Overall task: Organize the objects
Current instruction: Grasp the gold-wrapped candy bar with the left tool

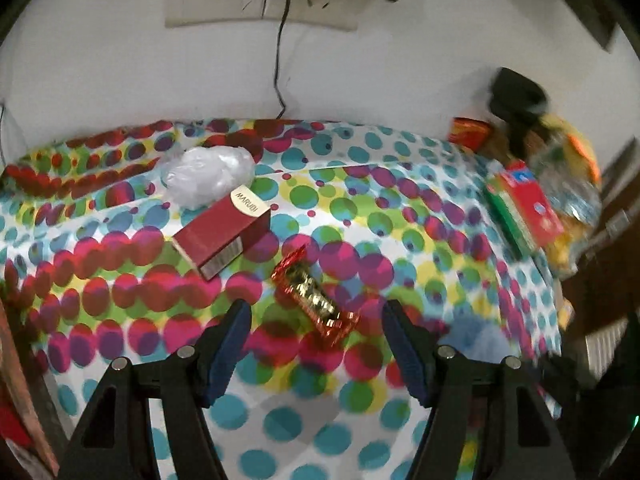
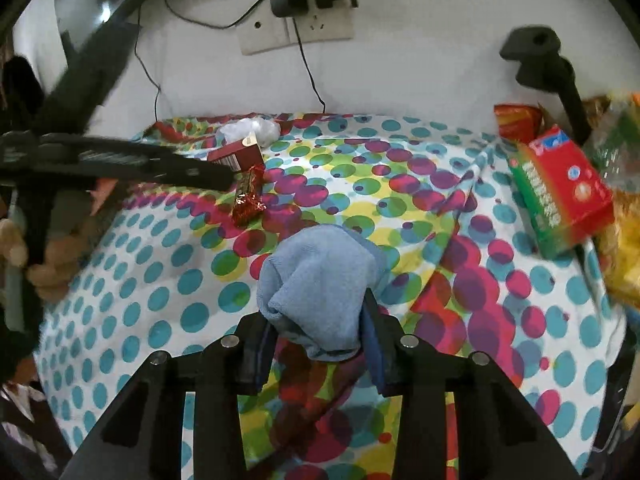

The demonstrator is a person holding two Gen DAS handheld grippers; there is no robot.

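A red and gold candy bar (image 1: 312, 296) lies on the dotted cloth (image 1: 400, 208), between the spread fingers of my left gripper (image 1: 316, 320), which is open and does not touch it. Beyond it rest a dark red carton (image 1: 224, 236) and a crumpled white plastic bag (image 1: 208, 176). My right gripper (image 2: 318, 320) is shut on a light blue bunched cloth (image 2: 320, 276), held just above the dotted cloth (image 2: 160, 280). In the right wrist view the left gripper (image 2: 224, 178) reaches in from the left beside the candy bar (image 2: 248, 196) and carton (image 2: 236, 156), with a hand (image 2: 44, 268) behind it.
A red and green box (image 2: 560, 196) lies at the right edge next to yellow snack bags (image 2: 624, 248) and an orange packet (image 2: 516, 120). A black clamp mount (image 2: 536, 52) stands at the back right. Cables hang from a wall socket (image 2: 296, 28).
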